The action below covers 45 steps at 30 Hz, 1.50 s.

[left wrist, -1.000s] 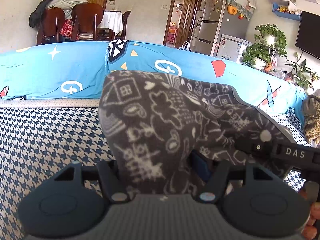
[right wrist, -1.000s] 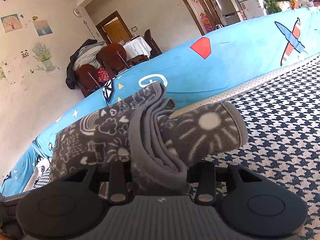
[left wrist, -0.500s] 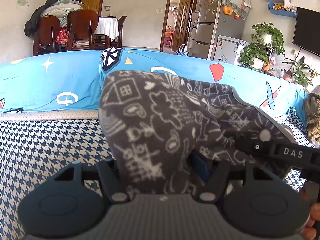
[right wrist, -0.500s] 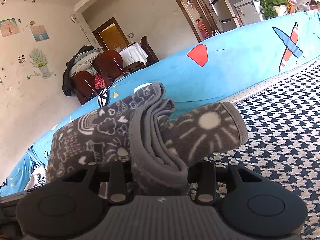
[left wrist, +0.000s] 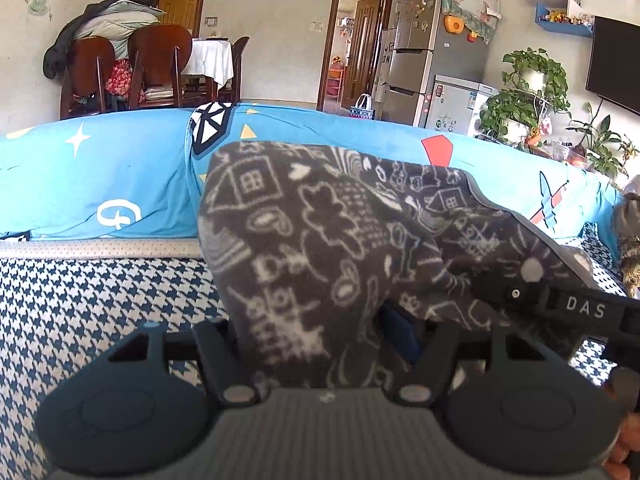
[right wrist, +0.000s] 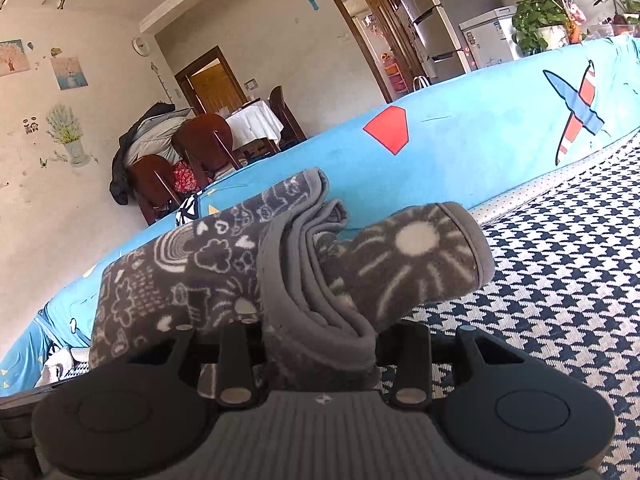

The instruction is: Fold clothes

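A dark grey fleece garment (left wrist: pixel 320 248) with white doodle print fills the middle of the left wrist view, bunched and lifted over a houndstooth surface (left wrist: pixel 100 300). My left gripper (left wrist: pixel 324 344) is shut on a thick fold of it; the fingertips are buried in cloth. In the right wrist view the same grey garment (right wrist: pixel 280 264) shows stacked folded edges and a sleeve-like end with a sun print. My right gripper (right wrist: pixel 320 344) is shut on that folded bundle. The right gripper's body (left wrist: pixel 560 304) shows at the right of the left wrist view.
A blue cartoon-print sofa back (left wrist: pixel 100 176) runs behind the houndstooth seat (right wrist: pixel 560 280). Beyond it stand dining chairs (left wrist: pixel 132 68), a fridge (left wrist: pixel 420 40), plants (left wrist: pixel 528 92) and a wall TV (left wrist: pixel 616 64). A striped furry shape (left wrist: pixel 630 248) lies at the far right edge.
The left wrist view has drifted slightly across the room, and the right view has tilted a little. Both grips on the garment are unchanged.
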Available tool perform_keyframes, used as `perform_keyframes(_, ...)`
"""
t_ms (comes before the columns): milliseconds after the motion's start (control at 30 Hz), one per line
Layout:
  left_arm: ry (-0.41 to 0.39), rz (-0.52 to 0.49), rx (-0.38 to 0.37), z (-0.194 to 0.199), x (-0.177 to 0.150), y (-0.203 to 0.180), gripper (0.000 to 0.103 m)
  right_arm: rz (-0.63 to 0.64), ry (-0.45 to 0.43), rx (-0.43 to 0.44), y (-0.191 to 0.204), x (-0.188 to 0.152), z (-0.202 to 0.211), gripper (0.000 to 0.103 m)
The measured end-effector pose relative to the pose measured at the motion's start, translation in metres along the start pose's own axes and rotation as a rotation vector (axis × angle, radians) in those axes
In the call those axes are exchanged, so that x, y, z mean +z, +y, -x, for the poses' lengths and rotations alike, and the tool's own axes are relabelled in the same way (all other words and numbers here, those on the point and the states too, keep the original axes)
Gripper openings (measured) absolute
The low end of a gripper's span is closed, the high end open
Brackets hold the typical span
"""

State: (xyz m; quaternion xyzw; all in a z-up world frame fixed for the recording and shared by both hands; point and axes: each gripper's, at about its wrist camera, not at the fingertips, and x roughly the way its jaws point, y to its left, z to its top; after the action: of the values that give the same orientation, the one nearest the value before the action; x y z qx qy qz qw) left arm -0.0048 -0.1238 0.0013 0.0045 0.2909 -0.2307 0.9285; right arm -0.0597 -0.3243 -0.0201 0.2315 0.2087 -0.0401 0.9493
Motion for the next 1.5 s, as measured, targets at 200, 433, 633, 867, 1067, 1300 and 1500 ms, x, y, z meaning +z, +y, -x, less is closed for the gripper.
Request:
perform_keyframes(200,-0.012,-0.013,-0.003,-0.014,0.008,0.000,0.064,-0.018,-0.022,-0.013,-0.002,0.006,-0.010,0.040)
perform_keyframes(433,0.002,-0.032,-0.002,-0.036,0.013,-0.001,0.064,-0.043,-0.021,-0.045,-0.007,0.007,-0.026,0.040)
perform_keyframes(633,0.025,-0.053,-0.016,-0.056,0.014,0.001,0.064,-0.056,-0.012,-0.080,-0.013,0.003,-0.038,0.040)
perform_keyframes(867,0.051,-0.048,-0.021,-0.077,0.010,0.004,0.064,-0.068,0.007,-0.101,-0.020,0.001,-0.056,0.040)
perform_keyframes(1067,0.073,-0.025,-0.032,-0.093,0.005,0.009,0.064,-0.067,0.023,-0.117,-0.025,-0.001,-0.066,0.040)
perform_keyframes(1300,0.102,0.009,-0.033,-0.105,-0.002,0.014,0.070,-0.083,0.060,-0.127,-0.033,-0.004,-0.076,0.046)
perform_keyframes(1500,0.111,0.061,-0.015,-0.102,0.002,0.027,0.086,-0.121,0.095,-0.136,-0.039,0.001,-0.072,0.071)
